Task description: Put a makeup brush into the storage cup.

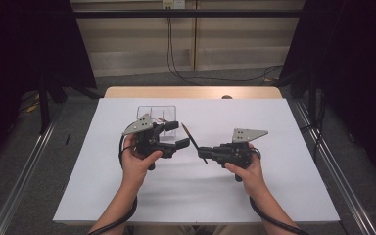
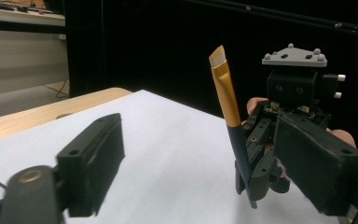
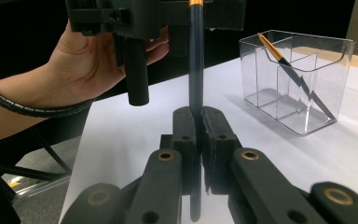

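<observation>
Above table centre: brush (image 1: 193, 140) pinched low on handle by right gripper (image 1: 203, 152), bristle end up, tilted away. Left gripper (image 1: 177, 134) just beside, jaws apart, flanking shaft, nearer for handover.

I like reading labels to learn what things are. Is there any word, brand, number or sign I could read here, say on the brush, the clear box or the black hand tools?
None can be read: no print shows on the brush, the clear box, the left gripper, the right gripper or the white table cover.
</observation>
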